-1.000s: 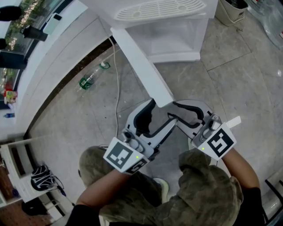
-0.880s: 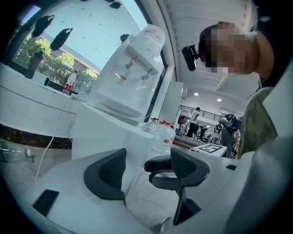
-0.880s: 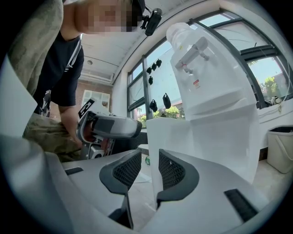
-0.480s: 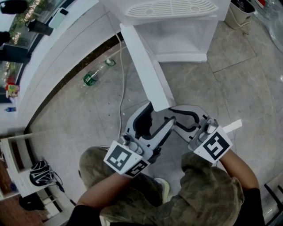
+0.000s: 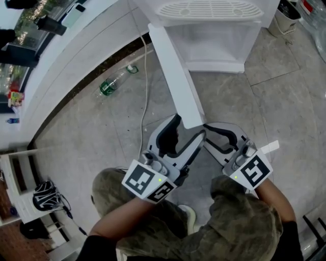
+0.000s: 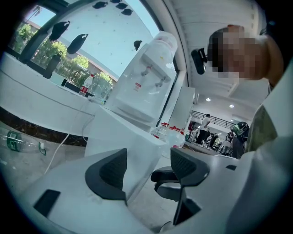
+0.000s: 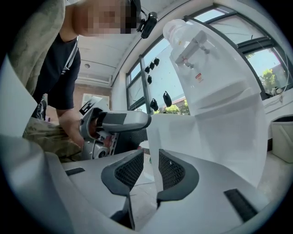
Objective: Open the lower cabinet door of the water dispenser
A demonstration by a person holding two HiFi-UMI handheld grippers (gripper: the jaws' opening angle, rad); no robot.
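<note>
Seen from above, a crouching person holds two tools over a grey stone floor [image 5: 102, 137]. The right tool [image 7: 151, 171] has just been closing around the free edge of the lower cabinet door [image 5: 173, 71]; one pad lies against the panel and a thin gap shows at the other. Just beside it, the left tool [image 6: 147, 170] has its jaws spread wide around the same edge. The white door stands swung open from the water dispenser [image 5: 204, 10]. Farther left, a green bottle [image 5: 113, 84] lies near a white cable [image 5: 145, 76].
</note>
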